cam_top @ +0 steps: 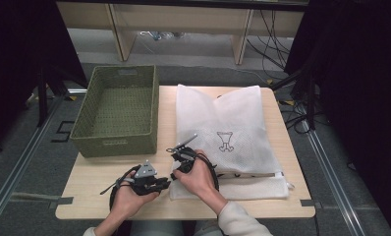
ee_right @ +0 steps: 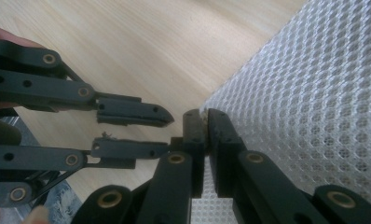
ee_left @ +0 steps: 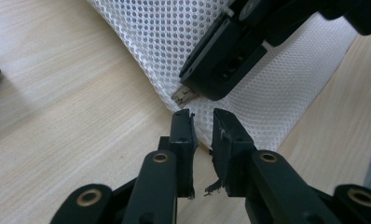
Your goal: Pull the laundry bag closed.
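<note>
Though woven, green basket [cam_top: 116,110] bare inside

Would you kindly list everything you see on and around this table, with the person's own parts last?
mesh bag: one, white, flat on the table's right half, small printed figure on it
basket: one, olive green woven, at the table's left rear
table: one, light wood
left tool: one, black, jaws slightly apart at the bag's near left corner, not pressing it
right tool: one, black, shut on the bag's corner edge
hands: two, holding the tools at the front edge
</note>
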A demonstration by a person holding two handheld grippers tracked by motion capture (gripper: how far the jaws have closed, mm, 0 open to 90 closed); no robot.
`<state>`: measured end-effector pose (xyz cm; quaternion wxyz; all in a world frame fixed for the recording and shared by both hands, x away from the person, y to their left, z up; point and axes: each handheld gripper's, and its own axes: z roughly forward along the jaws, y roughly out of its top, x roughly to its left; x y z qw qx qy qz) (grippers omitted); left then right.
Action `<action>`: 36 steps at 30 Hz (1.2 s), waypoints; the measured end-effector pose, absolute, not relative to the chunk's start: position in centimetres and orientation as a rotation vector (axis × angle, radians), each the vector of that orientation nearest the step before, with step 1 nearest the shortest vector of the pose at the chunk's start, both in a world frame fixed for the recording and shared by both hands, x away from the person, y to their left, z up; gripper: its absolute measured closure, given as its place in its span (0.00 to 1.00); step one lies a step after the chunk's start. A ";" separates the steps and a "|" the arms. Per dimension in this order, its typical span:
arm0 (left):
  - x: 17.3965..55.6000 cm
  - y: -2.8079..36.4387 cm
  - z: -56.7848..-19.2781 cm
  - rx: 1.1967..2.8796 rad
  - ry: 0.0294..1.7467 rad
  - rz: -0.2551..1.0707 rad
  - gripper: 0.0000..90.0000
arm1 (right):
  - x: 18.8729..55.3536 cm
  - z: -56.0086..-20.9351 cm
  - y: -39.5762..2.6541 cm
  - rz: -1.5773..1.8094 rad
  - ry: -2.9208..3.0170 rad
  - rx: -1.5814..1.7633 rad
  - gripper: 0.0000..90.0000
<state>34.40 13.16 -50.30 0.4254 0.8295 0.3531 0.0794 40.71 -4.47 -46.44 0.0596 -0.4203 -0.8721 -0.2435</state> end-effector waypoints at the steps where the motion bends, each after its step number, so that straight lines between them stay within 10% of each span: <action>1: 34.3 13.0 -50.4 2.041 0.897 0.191 0.83 | 40.6 -46.1 -4.5 -0.747 -2.640 -1.260 0.97; 12: 34.5 12.8 -49.6 1.950 0.986 0.064 0.62 | 40.2 -43.6 -4.7 -0.837 -2.638 -1.257 0.97; 36: 35.4 12.6 -49.7 1.966 0.938 0.034 0.90 | 39.1 -43.0 -5.5 -0.921 -2.618 -1.210 0.97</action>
